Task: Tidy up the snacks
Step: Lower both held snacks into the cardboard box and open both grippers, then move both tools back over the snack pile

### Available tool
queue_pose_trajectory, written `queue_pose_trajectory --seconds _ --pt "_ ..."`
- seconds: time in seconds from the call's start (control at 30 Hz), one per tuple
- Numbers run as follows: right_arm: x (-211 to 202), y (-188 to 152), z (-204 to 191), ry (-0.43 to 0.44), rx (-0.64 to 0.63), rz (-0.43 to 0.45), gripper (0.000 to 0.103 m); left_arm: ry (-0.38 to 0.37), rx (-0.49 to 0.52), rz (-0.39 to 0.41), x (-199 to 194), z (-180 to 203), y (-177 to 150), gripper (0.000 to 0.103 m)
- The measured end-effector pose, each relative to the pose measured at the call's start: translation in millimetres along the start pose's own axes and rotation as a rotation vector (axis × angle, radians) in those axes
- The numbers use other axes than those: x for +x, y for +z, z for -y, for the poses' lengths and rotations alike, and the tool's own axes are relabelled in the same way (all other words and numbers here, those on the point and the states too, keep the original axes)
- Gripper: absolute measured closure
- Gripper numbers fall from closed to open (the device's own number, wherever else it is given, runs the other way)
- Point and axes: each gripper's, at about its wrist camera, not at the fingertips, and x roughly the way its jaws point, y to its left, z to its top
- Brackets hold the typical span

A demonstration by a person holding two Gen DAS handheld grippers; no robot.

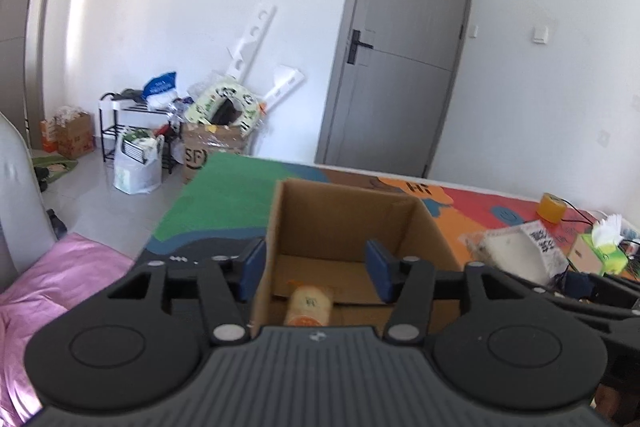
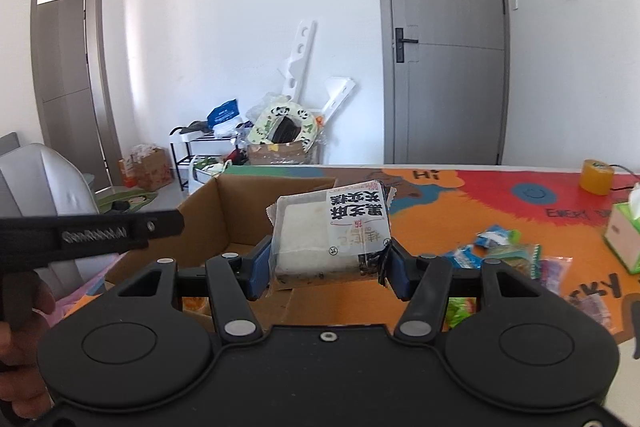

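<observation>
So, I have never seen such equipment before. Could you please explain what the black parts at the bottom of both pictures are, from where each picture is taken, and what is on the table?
There is no robot here. A person holds a two-finger gripper in each hand, and a wide-angle camera on each gripper looks forward along its fingers. The black parts are the grippers themselves.

One picture comes from the left gripper. Its jaws are open and empty, above a cardboard box with one snack packet lying inside.

The other comes from the right gripper. Its blue pads clamp a white cake packet with black lettering, held up beside the box.

The table has a colourful mat. On it lie more loose snack packets, a tissue box and a roll of yellow tape.
</observation>
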Motion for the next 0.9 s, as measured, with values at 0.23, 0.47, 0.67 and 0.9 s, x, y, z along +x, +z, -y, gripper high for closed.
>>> queue_pose_trajectory --seconds 0.23,0.47,0.67,0.9 --pt "14 8 -3 0.114 0.064 -0.012 0.043 0.058 -0.044 0.024 -6 -17 2 0.02" --pt "6 10 7 0.111 0.122 -0.031 0.023 0.037 -0.068 -0.026 -1 -22 1 0.009" --pt "-9 7 9 0.053 0.088 -0.05 0.009 0.021 -0.066 -0.052 -2 -13 -3 0.009" --pt "-23 -1 21 -0.008 0.085 -0.082 0.0 0.0 -0.019 -0.046 -9 6 -3 0.009"
